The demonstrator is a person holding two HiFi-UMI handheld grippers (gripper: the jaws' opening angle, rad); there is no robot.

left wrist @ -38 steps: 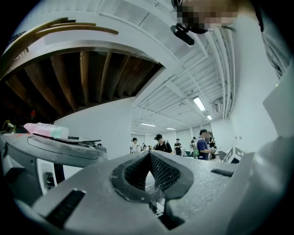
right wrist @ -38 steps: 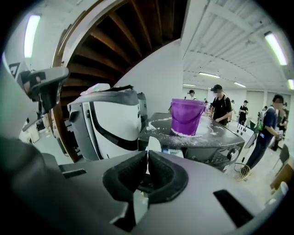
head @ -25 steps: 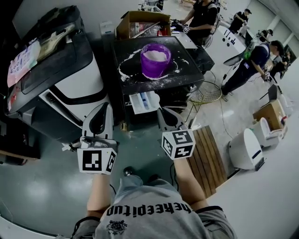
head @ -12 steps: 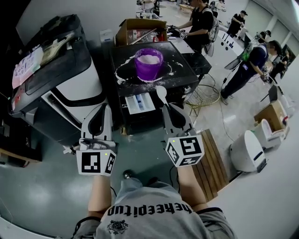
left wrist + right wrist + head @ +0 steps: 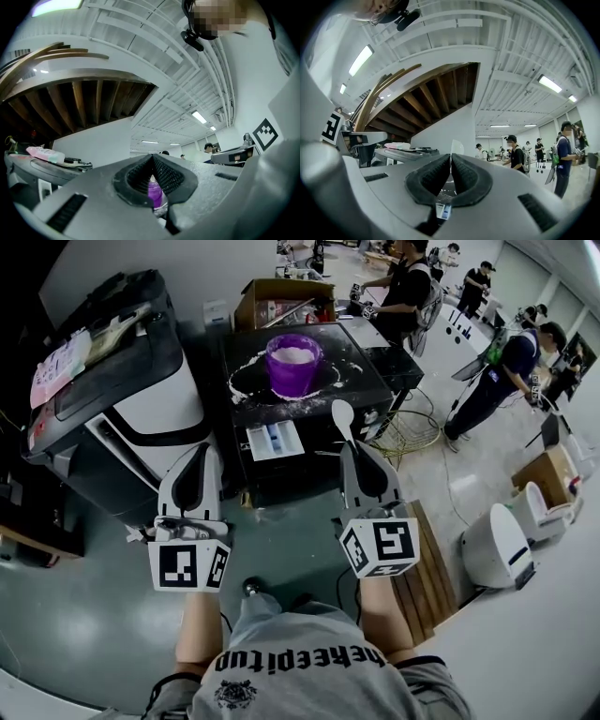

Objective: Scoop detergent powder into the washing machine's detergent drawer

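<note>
A purple tub of white powder stands on the black washing machine's top, ringed by spilled powder. Below it the detergent drawer is pulled out. In the head view my right gripper is shut on the handle of a white spoon, whose bowl points up toward the machine's front edge, right of the drawer. The right gripper view shows the spoon sticking out above the closed pads, and the drawer below. My left gripper hangs shut and empty, left of the drawer. The tub shows past its pads.
A large grey and white machine stands at the left. A cardboard box sits behind the washer. A wire basket and a wooden pallet lie to the right, with a white appliance beyond. Several people stand at the back right.
My right gripper has risen and moved forward, so the spoon now shows near the machine's front edge. The left gripper has barely moved.
</note>
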